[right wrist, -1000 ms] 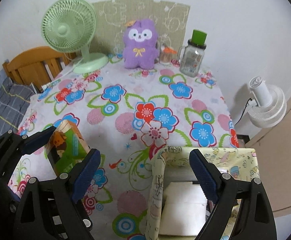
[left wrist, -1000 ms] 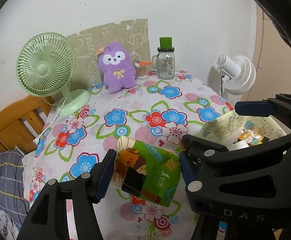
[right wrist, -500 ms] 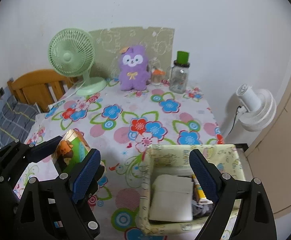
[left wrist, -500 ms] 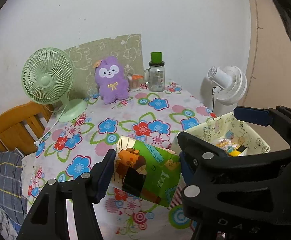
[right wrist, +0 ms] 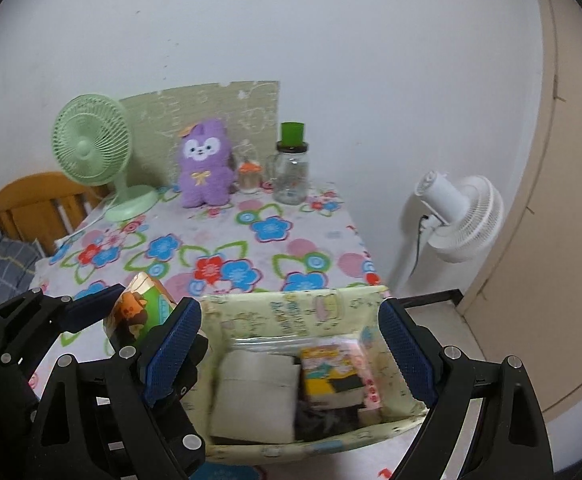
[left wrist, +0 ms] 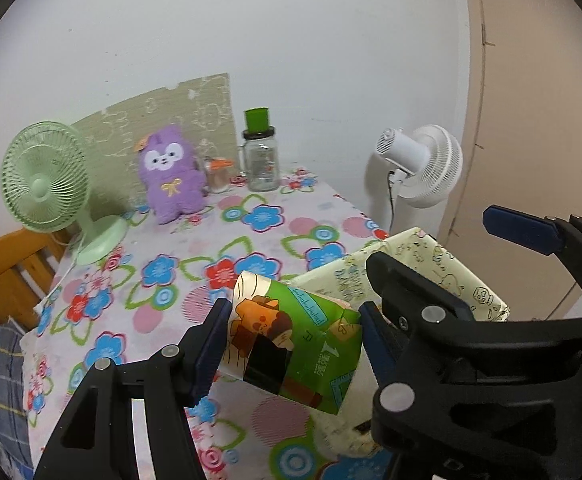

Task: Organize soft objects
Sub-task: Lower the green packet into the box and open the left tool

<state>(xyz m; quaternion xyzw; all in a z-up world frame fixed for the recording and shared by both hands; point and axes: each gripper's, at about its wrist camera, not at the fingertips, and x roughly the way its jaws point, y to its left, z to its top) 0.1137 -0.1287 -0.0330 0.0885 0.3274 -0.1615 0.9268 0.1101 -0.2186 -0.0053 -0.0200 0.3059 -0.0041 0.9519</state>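
Note:
My left gripper (left wrist: 291, 344) is shut on a green tissue pack (left wrist: 295, 340) with a cartoon bear print and holds it in the air beside the pale yellow fabric basket (left wrist: 443, 264). The pack also shows in the right wrist view (right wrist: 139, 312), just left of the basket (right wrist: 275, 308). My right gripper (right wrist: 287, 352) is open above the basket, its jaws spread wider than the basket. Inside lie a white folded cloth (right wrist: 255, 396) and a colourful packet (right wrist: 327, 368). A purple plush toy (right wrist: 205, 164) sits at the table's back.
A green desk fan (right wrist: 91, 148) stands back left, a glass jar with a green lid (right wrist: 291, 168) and a small orange-lidded jar (right wrist: 249, 176) back right. A white floor fan (right wrist: 459, 216) stands right of the table, a wooden chair (right wrist: 31, 208) left.
Both grippers have risen and drawn back from the table. The left gripper carried the tissue pack right, next to the basket. More of the basket's inside shows.

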